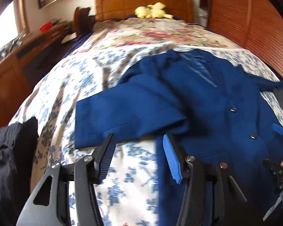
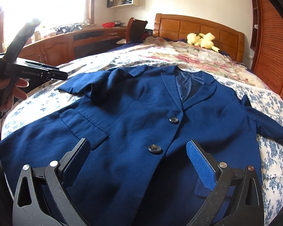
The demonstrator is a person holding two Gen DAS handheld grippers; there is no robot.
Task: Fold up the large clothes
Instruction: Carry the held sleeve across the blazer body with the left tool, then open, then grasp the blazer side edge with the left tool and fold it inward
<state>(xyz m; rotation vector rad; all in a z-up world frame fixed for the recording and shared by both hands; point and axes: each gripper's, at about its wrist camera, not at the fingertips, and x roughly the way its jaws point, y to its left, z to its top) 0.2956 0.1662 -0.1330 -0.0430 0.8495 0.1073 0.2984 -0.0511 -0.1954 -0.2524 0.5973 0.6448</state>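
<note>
A navy blue blazer [image 2: 141,116] with two dark buttons lies face up on the floral bedspread [image 2: 273,113]. It also shows in the left wrist view [image 1: 207,98], where its left sleeve [image 1: 126,111] lies across toward the body. My left gripper [image 1: 138,139] is open and empty, just below that sleeve's cuff; it also shows at the left of the right wrist view [image 2: 62,75]. My right gripper [image 2: 139,145] is open and empty above the blazer's lower front, near the bottom button [image 2: 155,148]. Its fingertip shows at the right edge of the left wrist view [image 1: 279,130].
A dark garment [image 1: 11,160] lies at the bed's left edge. A yellow plush toy [image 2: 201,39] sits by the wooden headboard [image 2: 198,26]. A wooden desk [image 2: 66,45] and chair [image 2: 135,28] stand left of the bed; a slatted wardrobe [image 2: 273,47] stands at right.
</note>
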